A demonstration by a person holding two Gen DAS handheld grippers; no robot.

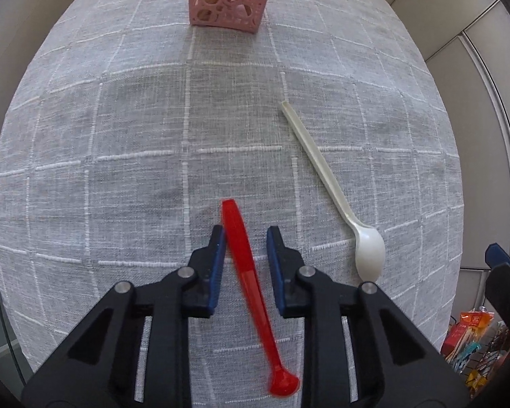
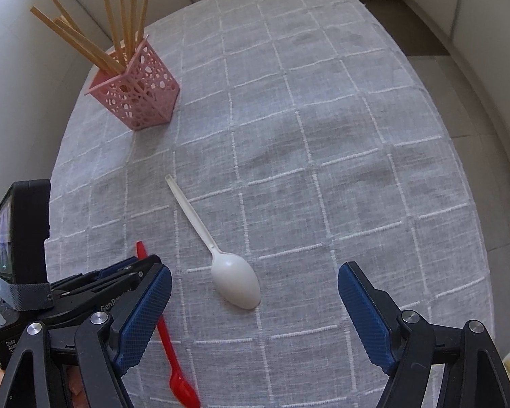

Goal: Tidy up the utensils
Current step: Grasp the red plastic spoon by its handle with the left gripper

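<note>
My left claw (image 1: 244,238) sits spread astride the red spoon (image 1: 246,272), touching one pad; closing off-centre could flick it away.

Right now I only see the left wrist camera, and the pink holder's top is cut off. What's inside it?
Observer: Long tan sticks stand in the holder and lean out of its top.
Operator: Is my other gripper open?
Observer: Yes, the right gripper is wide open and holds nothing.
Operator: What's it pointing at?
Observer: The white spoon. Its bowl lies on the cloth between the fingers, just ahead of them.
</note>
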